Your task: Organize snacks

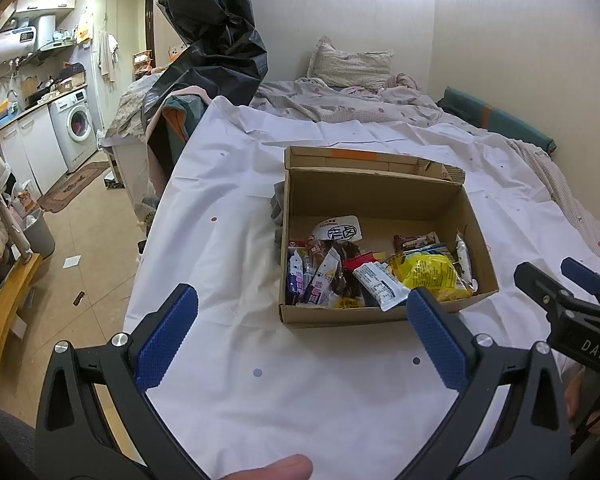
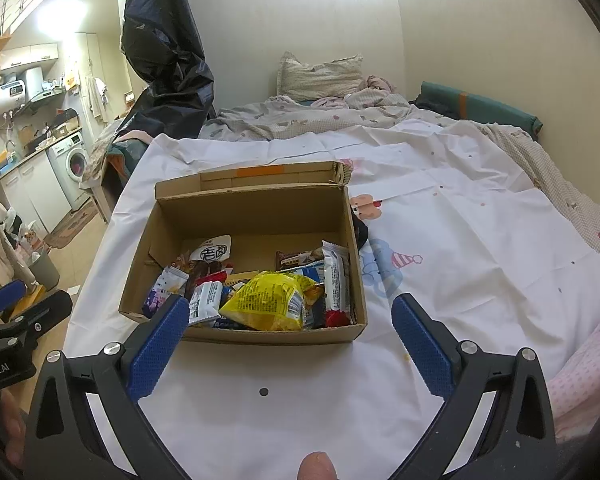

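Both grippers, left (image 1: 302, 330) and right (image 2: 290, 338), were held wide open and empty, presumably staged for reaching, with the snack-filled cardboard box (image 2: 236, 330) just ahead of the jaws.

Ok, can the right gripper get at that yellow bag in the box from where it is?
Probably yes. The right gripper is open and empty, the box is open-topped, and the yellow bag lies on top of the other snacks near the front wall.
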Available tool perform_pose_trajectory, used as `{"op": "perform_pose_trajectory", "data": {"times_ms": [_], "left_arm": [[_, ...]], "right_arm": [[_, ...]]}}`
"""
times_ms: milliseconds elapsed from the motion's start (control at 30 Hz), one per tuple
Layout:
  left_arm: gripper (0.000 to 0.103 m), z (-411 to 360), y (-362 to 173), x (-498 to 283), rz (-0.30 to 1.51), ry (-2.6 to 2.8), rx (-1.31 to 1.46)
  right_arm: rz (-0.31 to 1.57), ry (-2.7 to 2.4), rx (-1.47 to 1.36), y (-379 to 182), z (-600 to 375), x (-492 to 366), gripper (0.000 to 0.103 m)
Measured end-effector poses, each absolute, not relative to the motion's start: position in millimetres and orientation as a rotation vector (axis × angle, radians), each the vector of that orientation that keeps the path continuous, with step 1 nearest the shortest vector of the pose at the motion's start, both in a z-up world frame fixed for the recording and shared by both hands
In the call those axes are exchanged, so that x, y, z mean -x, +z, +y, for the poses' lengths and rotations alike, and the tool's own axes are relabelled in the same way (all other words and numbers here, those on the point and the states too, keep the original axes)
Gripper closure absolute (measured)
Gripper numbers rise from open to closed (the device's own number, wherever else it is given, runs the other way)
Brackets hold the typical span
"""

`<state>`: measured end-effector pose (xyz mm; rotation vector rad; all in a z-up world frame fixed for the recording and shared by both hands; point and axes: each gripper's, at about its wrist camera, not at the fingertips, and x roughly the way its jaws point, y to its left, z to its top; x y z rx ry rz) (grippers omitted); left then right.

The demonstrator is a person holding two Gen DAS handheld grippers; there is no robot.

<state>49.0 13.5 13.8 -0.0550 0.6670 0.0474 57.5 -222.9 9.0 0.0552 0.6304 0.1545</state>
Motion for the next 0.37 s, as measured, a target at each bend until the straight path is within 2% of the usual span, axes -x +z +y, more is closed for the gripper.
{"op": "perform_pose_trajectory", "data": {"times_ms": [367], "left_arm": [[0.0, 14.4, 12.9, -49.1, 0.675, 0.045, 0.059]], "right_arm": [[0.626, 0.161, -0.051, 10.4, -222.4, -57.8, 0.0]]}}
